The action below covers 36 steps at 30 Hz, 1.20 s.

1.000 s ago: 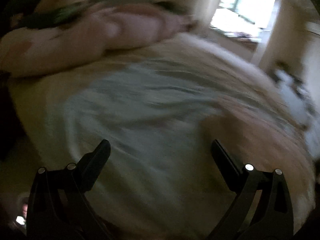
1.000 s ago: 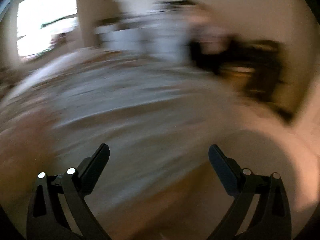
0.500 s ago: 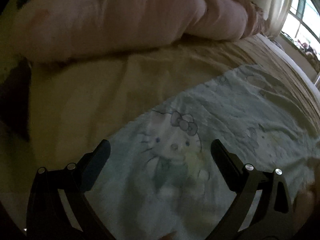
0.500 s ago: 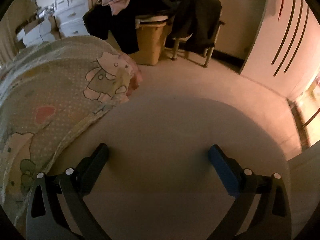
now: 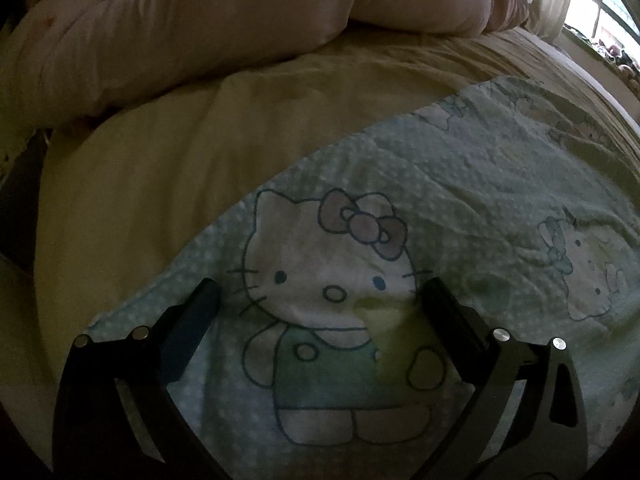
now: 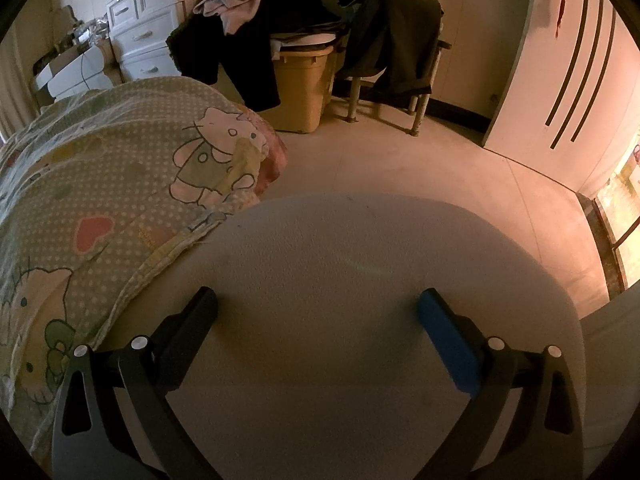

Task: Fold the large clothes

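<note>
So the blur from a second ago is gone and both views are settled now, which probably means the reaching is done and a grab gets lined up next. The left gripper (image 5: 318, 294) is spread wide over the cat-print sheet (image 5: 460, 200), nothing pinched; contact can't be told. The right gripper (image 6: 318, 300) is spread too, over the bare mattress corner (image 6: 360, 260), with the sheet's edge left of it.

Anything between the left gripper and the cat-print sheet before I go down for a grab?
Nothing visible. The left gripper hangs open directly over the cat-print sheet, with only the printed cat between its fingers. The pink duvet is bunched at the far side of the bed, apart from the sheet. Whether the fingers touch the fabric is unclear.
</note>
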Motion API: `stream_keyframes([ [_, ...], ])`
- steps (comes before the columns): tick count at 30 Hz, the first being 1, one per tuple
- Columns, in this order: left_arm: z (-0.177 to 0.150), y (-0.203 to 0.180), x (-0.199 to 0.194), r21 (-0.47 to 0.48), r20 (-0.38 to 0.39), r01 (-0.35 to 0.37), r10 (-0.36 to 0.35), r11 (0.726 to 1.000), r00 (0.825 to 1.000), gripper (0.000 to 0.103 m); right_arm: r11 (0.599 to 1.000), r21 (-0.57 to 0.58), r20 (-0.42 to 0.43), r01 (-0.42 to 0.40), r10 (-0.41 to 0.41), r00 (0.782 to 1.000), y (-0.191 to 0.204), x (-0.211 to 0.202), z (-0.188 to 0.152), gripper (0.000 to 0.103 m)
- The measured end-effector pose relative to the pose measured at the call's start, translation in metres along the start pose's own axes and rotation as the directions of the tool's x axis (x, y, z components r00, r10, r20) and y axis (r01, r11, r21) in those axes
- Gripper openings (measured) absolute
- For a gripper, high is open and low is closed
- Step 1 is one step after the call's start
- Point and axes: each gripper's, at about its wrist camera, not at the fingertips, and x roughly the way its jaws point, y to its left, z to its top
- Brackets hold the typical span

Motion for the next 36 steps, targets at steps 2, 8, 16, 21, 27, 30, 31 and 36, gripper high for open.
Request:
stream_keyframes([
  [2, 0.0003, 0.0009, -0.0001, -0.001, -0.002, 0.001, -0.001, 1.0, 1.0, 0.095, 1.0, 0.001, 0.0, -0.001, 0.001, 1.0, 0.0002, 0.0009, 0.0004, 0.099],
  [8, 0.0064, -0.0041, 0.007, 0.0, -0.004, 0.0, 0.0, 1.0, 1.0, 0.095, 1.0, 0.0, 0.0, 0.0, 0.0, 1.0, 0.0, 0.0015, 0.0009, 0.099],
  [16, 0.0034, -0.0018, 0.0043, 0.0, -0.004, 0.001, -0.001, 1.0, 1.0, 0.095, 1.0, 0.001, 0.0, 0.0, 0.0, 1.0, 0.0001, 0.0013, 0.0008, 0.099],
  [21, 0.0046, -0.0028, 0.0058, 0.0, -0.005, 0.001, -0.001, 1.0, 1.0, 0.095, 1.0, 0.001, 0.0, 0.0, 0.0, 1.0, -0.0002, 0.0014, 0.0009, 0.099],
  [27, 0.0037, -0.0024, 0.0048, 0.0, -0.005, 0.0, 0.0, 1.0, 1.0, 0.095, 1.0, 0.001, 0.0, 0.0, 0.0, 1.0, 0.0, 0.0012, 0.0007, 0.099],
  [30, 0.0039, -0.0025, 0.0047, 0.0, -0.006, 0.001, -0.001, 1.0, 1.0, 0.095, 1.0, 0.001, 0.0, 0.0, 0.0, 1.0, -0.0002, 0.0013, 0.0008, 0.099],
  [31, 0.0039, -0.0026, 0.0046, 0.0, -0.006, 0.0, 0.0, 1.0, 1.0, 0.095, 1.0, 0.001, 0.0, 0.0, 0.0, 1.0, 0.0, 0.0012, 0.0007, 0.099],
  [36, 0.0039, -0.0023, 0.0047, -0.001, -0.006, 0.001, -0.001, 1.0, 1.0, 0.095, 1.0, 0.001, 0.0, 0.0, 0.0, 1.0, -0.0002, 0.0013, 0.0008, 0.099],
])
